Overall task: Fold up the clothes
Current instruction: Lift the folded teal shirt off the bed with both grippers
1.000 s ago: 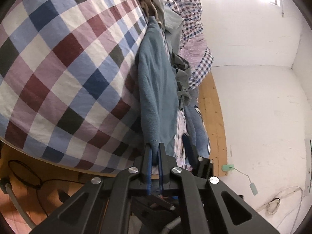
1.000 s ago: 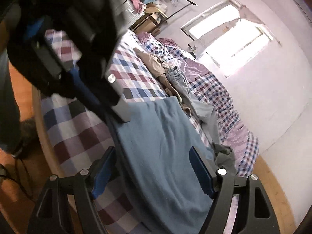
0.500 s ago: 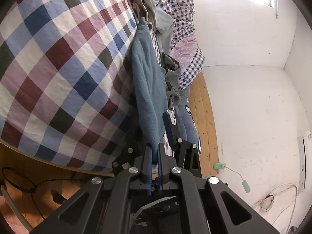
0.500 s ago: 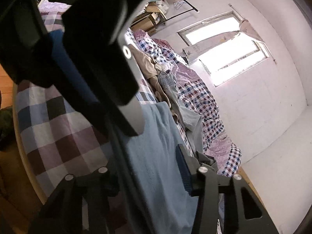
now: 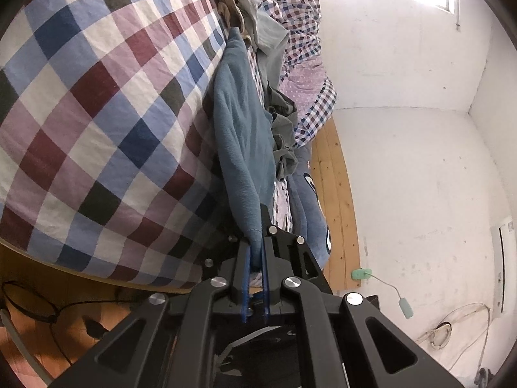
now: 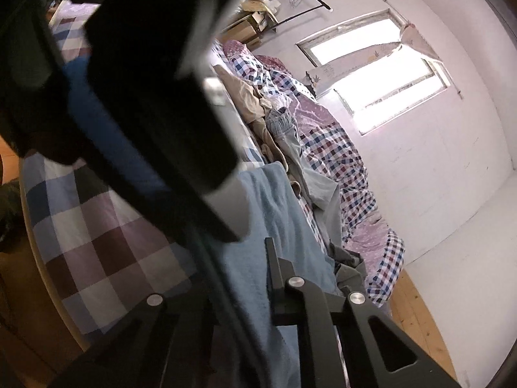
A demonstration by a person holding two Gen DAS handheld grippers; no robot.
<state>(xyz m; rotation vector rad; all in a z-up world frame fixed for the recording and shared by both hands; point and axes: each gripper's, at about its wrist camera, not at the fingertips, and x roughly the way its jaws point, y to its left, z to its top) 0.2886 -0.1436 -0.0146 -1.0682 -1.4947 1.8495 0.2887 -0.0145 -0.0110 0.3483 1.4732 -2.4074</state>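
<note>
Left tongs (image 5: pixel 255 258): closed on a corner of the teal fleece garment; the cloth is pinched between the two blue-lined fingers and is seen drawn taut away from them.
Right tongs (image 6: pixel 239 278): largely hidden behind the left device and the cloth; one black finger is seen beside the fleece; whether they are open or closed on it cannot be told.
Teal fleece garment (image 5: pixel 240 135): laid lengthwise along the bed, lifted at the near corner, its far end resting on the bed beside the pile of clothes; in the right wrist view it is shown as a pale blue strip (image 6: pixel 284 226) running toward the tongs.
Bed (image 5: pixel 97 97): covered with a checked sheet of blue, maroon, lilac and white squares; a wooden frame is seen at its near edge.
Pile of clothes (image 5: pixel 258 32): a tan piece, a grey-blue piece and a dark grey piece, heaped along the far side of the bed, just beside the fleece.
Checked quilt (image 6: pixel 336 161): bunched against the wall side of the bed, under the window.
Window (image 6: pixel 381 74): bright, set in the white wall.
Floor (image 5: pixel 336 194): wooden boards, seen past the foot of the bed.
Cable (image 5: pixel 38 307): dark, looped on the floor below the bed's near edge.
</note>
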